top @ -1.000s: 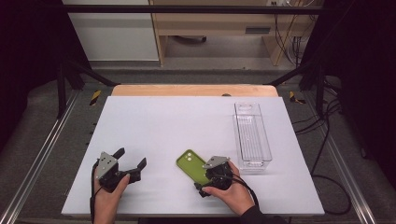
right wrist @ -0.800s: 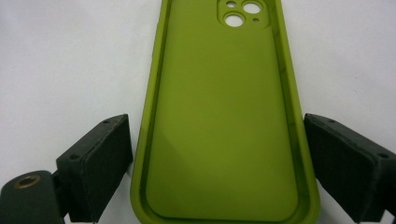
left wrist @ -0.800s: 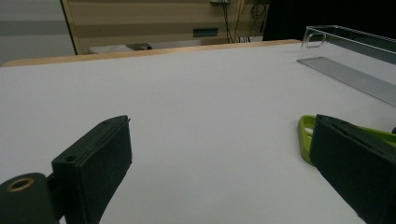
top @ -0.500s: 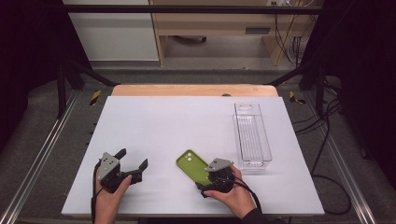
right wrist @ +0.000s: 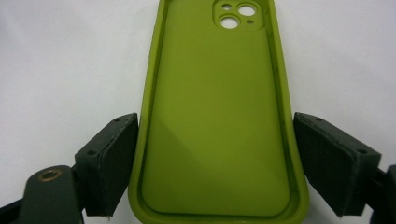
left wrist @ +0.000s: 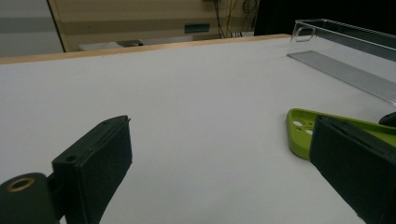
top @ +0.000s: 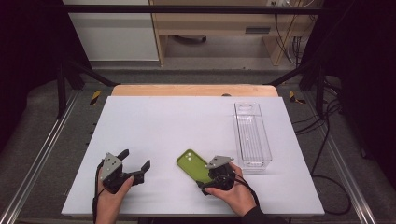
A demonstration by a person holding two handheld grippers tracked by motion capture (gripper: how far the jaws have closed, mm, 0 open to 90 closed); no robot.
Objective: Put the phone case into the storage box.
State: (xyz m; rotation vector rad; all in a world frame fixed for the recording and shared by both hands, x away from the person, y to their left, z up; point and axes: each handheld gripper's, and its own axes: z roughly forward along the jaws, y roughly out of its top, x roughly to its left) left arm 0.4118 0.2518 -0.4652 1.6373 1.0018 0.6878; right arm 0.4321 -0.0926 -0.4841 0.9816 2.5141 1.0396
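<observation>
A green phone case (top: 192, 164) lies inside up on the white table, its camera holes at the far end (right wrist: 236, 16). My right gripper (top: 208, 173) is low at its near end. Its jaws have just been closing, and the pads (right wrist: 112, 163) now press on the two long sides of the phone case (right wrist: 215, 116). My left gripper (top: 135, 159) rests on the table to the left, jaws wide open with nothing between them (left wrist: 222, 130). Past its right pad, the left gripper view shows the case's camera end (left wrist: 299, 128).
A clear plastic tray (top: 268, 148) stands lengthwise on the right of the table, just beyond my right hand; its near wall (left wrist: 345, 70) also appears in the left gripper view. A wooden strip (top: 194, 90) runs along the table's far edge.
</observation>
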